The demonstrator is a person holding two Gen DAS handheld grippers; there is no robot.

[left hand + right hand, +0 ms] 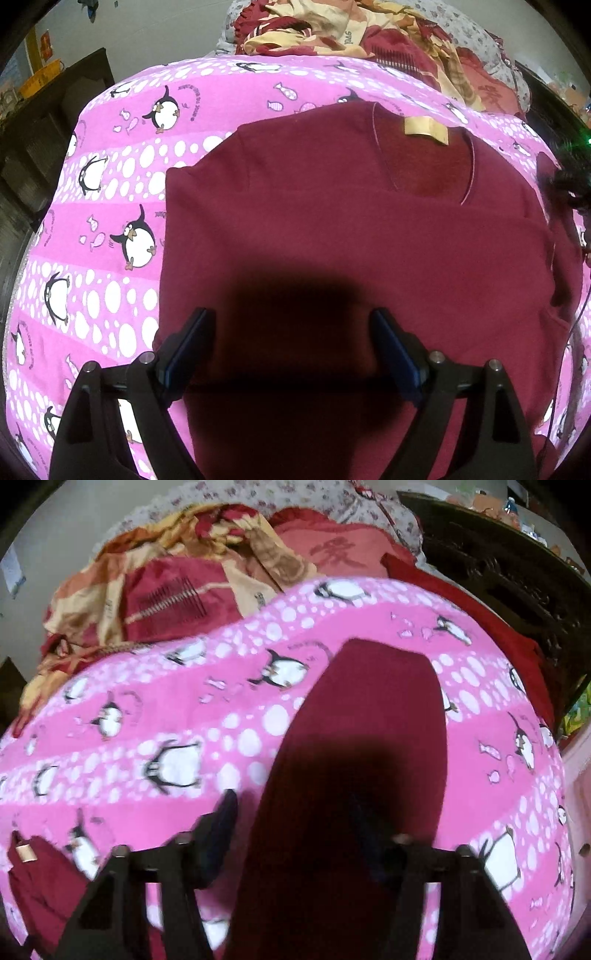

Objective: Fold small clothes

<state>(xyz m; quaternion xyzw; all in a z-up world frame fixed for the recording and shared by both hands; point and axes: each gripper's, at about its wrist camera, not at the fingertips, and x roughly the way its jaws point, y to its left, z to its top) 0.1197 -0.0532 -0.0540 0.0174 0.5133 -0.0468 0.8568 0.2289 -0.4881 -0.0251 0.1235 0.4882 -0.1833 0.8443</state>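
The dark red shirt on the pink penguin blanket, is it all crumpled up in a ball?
No, the dark red shirt lies spread flat on the pink penguin blanket, with its tan neck label showing.

bed: pink penguin-print blanket (pixel 122 192) | behind: heaped red-yellow bedding (pixel 155 590) | wall: pale (pixel 159 33) | right: dark carved wooden furniture (pixel 509 568)
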